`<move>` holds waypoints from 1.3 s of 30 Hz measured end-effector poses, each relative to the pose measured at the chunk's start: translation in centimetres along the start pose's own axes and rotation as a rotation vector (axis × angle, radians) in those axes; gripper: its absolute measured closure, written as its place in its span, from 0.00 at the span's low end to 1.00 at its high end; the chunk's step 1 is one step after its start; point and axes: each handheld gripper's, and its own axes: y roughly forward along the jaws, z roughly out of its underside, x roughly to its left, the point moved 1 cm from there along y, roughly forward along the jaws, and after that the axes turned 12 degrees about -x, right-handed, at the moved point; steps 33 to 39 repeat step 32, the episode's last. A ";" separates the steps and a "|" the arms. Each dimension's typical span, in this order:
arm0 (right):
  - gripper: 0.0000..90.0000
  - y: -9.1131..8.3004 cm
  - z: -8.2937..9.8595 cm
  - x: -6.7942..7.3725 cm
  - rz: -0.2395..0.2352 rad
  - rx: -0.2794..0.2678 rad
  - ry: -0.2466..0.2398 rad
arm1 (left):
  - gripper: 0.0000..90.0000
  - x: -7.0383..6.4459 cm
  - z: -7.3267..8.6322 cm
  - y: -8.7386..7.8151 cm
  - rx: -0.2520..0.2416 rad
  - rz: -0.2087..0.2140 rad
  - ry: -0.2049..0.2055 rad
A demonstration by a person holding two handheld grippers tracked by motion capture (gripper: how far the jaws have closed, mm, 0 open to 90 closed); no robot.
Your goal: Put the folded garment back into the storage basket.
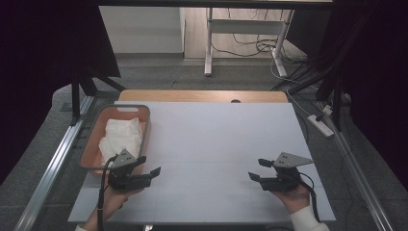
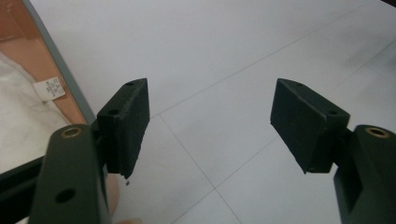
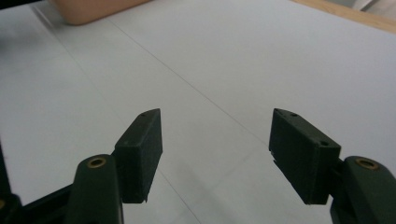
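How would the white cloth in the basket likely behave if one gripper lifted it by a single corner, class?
The white cloth lies crumpled in soft folds, so it would probably hang limp and unfold rather than hold its shape. It looks thin, so it is likely light. Piled loosely in the basket, it may drag against the wall as it rises.

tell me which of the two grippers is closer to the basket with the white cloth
The left gripper: it sits right beside the basket holding the white cloth; the right gripper is across the table.

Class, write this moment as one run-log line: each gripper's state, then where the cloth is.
left gripper: open, beside basket | right gripper: open, over table | white cloth: in basket
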 end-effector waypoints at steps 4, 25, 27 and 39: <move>0.38 -0.8 0.8 -0.8 0.029 0.013 0.011 | 0.32 0.0 0.5 -0.3 0.003 -0.003 -0.001; 0.36 -1.6 1.0 -1.2 0.034 -0.012 0.010 | 0.33 -0.2 0.7 -0.1 -0.010 -0.012 -0.001; 0.35 -1.7 0.9 -1.3 0.037 -0.012 0.009 | 0.33 -0.2 0.7 -0.1 -0.008 -0.010 0.000; 0.35 -1.9 0.7 -1.3 0.043 -0.022 0.010 | 0.33 -0.3 0.7 -0.1 -0.009 -0.011 0.004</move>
